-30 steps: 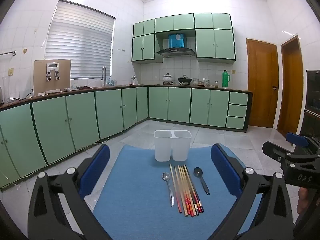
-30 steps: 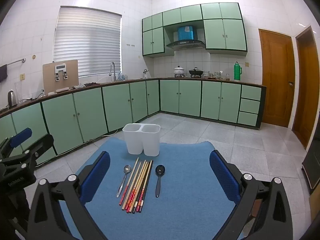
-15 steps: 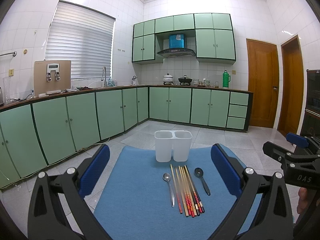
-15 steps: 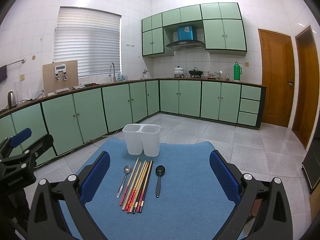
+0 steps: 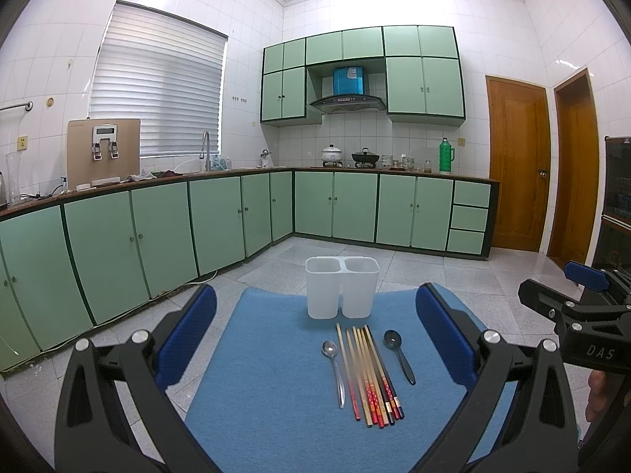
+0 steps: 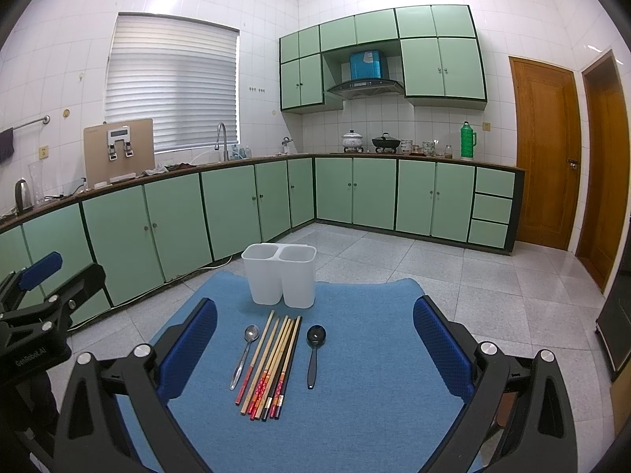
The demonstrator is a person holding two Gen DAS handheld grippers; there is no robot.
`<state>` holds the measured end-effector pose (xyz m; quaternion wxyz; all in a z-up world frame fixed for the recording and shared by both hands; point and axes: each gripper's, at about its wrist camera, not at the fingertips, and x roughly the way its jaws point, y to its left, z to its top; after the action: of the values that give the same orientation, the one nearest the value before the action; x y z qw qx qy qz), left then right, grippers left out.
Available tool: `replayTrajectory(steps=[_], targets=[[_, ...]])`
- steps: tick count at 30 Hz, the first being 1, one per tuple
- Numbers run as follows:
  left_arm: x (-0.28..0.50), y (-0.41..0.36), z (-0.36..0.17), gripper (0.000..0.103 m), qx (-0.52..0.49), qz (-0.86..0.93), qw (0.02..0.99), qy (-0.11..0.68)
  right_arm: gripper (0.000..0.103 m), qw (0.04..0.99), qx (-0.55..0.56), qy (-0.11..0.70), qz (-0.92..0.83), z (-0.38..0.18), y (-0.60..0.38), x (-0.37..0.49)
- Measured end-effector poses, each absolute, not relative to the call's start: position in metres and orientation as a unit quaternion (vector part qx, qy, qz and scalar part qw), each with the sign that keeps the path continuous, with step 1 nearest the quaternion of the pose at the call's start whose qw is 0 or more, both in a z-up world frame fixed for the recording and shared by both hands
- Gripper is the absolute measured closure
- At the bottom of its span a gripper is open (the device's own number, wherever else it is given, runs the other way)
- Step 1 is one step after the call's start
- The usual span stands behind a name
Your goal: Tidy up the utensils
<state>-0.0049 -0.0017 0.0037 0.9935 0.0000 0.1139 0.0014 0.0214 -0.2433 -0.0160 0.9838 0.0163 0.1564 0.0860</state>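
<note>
Hovering wide open and empty, the left tool [image 5: 315, 339] and the right tool [image 6: 315, 341] both face the white two-compartment holder [image 6: 280, 274] at the far end of the blue mat [image 6: 374, 374]. Just in front of the holder lies a row of chopsticks [image 6: 272, 362], steel spoon [image 6: 245, 352] to their left, black spoon [image 6: 314, 349] right. Both compartments look empty, though their bottoms are hidden.
</note>
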Motion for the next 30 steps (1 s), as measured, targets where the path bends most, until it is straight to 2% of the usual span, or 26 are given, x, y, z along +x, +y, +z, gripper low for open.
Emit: replayTrajectory(steps=[30], targets=[[-0.0042,-0.0017,0.0024,0.005,0.001,0.002,0.993,0.114,0.006,0.984,0.016,0.157,0.086,-0.0160,-0.2420,0.0211]])
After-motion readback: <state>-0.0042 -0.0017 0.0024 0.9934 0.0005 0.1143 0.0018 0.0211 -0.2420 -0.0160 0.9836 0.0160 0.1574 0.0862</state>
